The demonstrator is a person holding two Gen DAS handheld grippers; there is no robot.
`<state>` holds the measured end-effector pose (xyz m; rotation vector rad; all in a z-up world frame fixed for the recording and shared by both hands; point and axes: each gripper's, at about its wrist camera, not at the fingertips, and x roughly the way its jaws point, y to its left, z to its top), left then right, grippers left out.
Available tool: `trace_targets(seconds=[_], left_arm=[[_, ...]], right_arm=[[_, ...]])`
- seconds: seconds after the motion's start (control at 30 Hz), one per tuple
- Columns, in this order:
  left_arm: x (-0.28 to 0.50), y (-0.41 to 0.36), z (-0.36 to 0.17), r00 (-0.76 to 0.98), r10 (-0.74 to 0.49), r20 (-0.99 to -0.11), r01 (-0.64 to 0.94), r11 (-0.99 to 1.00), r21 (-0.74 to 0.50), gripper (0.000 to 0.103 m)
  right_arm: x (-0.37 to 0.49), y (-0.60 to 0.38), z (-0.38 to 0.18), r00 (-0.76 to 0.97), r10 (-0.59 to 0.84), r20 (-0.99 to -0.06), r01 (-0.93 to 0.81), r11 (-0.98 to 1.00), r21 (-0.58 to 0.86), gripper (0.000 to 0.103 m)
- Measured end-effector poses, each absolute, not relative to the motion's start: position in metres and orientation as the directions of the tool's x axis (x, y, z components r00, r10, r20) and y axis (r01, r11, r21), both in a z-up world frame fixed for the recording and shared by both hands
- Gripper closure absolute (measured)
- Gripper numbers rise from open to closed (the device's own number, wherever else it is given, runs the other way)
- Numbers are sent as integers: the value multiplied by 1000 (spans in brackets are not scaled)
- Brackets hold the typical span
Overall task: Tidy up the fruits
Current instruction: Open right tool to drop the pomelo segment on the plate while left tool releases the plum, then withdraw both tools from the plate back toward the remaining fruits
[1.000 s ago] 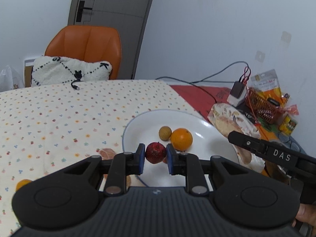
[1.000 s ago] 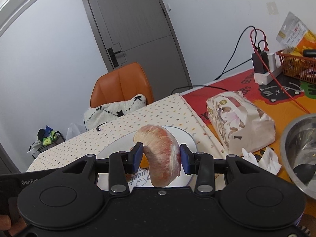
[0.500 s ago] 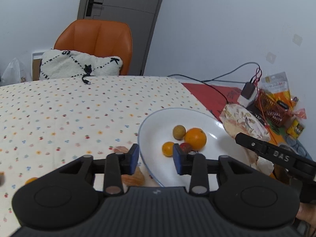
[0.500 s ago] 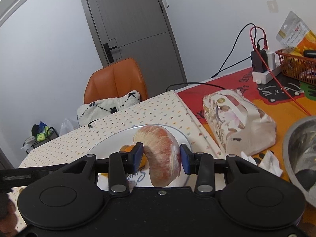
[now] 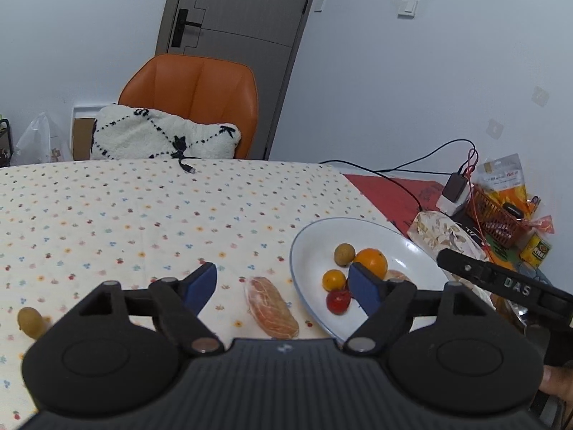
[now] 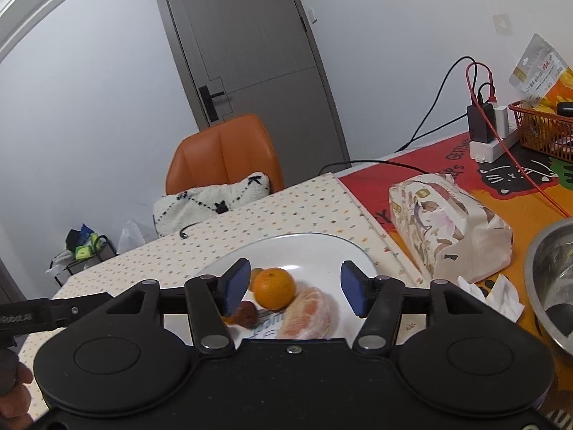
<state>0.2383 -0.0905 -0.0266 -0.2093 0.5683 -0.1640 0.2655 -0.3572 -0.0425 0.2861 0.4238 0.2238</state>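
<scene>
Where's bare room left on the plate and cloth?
The plate is bare along its far rim, beyond the orange. The near half is crowded with fruit. The dotted cloth is open from the wrapped wedge back to the cushion.

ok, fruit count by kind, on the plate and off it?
Oranges: 2, big, small, on the plate
Red fruit: 1, on plate
Brown-green round fruit: 2, plate, tablecloth
Wrapped peeled segments: 2, plate, tablecloth
Total: 7

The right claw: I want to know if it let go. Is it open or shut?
Open. The right claw has its jaws spread wide with nothing between them; the wrapped fruit piece lies on the plate.
</scene>
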Motion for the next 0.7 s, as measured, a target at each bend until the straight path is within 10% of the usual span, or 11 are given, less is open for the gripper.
trace_targets(seconds=[0.47, 0.7], left_arm=[[216, -59, -16, 841, -189, -507, 74, 968, -239, 5], [203, -38, -20, 840, -160, -519, 37, 970, -238, 3]], right_arm=[[235, -343, -35, 895, 277, -349, -165, 934, 317, 4], [220, -332, -32, 894, 292, -339, -184, 931, 317, 0]])
